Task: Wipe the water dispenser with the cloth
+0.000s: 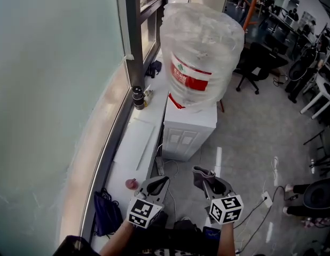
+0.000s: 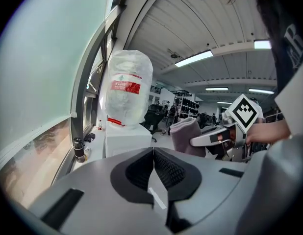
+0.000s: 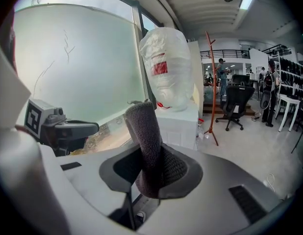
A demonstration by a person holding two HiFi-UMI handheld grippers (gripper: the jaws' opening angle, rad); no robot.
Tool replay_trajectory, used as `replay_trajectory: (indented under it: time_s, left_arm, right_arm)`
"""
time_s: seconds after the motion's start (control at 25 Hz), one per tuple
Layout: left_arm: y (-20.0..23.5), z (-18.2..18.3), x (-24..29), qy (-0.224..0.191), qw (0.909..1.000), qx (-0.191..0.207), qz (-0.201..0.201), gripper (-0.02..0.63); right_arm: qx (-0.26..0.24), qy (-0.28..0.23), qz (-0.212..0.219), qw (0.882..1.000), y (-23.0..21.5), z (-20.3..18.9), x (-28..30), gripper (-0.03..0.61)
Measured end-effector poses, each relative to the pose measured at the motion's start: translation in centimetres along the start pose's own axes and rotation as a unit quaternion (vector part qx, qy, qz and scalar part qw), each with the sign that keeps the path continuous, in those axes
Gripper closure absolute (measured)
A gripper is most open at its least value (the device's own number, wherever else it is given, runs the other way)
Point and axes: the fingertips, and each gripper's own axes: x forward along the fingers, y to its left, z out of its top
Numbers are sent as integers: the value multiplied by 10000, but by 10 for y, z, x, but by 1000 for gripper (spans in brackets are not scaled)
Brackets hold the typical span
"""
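A frosted window [image 1: 53,68] fills the left side of the room. A white ledge [image 1: 134,143] runs along its foot, above a grey floor [image 1: 245,137]. The white dispenser [image 1: 189,128], the thing to be wiped, stands on that floor hard against the ledge. It is straight ahead of the person and well apart from both grippers. On top of it sits a large bottle [image 1: 201,47] swathed in clear, crinkled plastic, with a red-and-white label showing through. Behind and to the right, a black chair [image 1: 254,63] stands among desks in the open office. A dark blue bag [image 1: 106,216] slumps at the near end of the ledge, close to the person's left arm, and a small red object [image 1: 132,184] lies just beyond it. A short dark canister [image 1: 138,97] stands farther along, at the base of the window frame.

The person holds the two grippers low and side by side, both pointing towards the dispenser. The left gripper [image 1: 160,182] has its jaws pressed together with nothing between them. The right gripper [image 1: 212,181] is clamped on the cloth [image 3: 143,131], a grey-brown roll of fabric. The cloth stands upright out of the jaws, its rounded top rising above the fingertips, well short of the dispenser.
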Motion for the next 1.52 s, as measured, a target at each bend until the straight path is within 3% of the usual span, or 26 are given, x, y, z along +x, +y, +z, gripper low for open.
replay_trajectory:
  time_s: [1.0, 1.52]
  left_arm:
    - [-195, 28, -62, -615, 9962, 341, 509, 597]
    - [-235, 27, -61, -694, 9959, 444, 382, 597]
  right_arm:
    - [-396, -794, 758, 9932, -4, -45, -179, 476]
    - [-652, -929, 650, 9914, -18, -52, -210, 477]
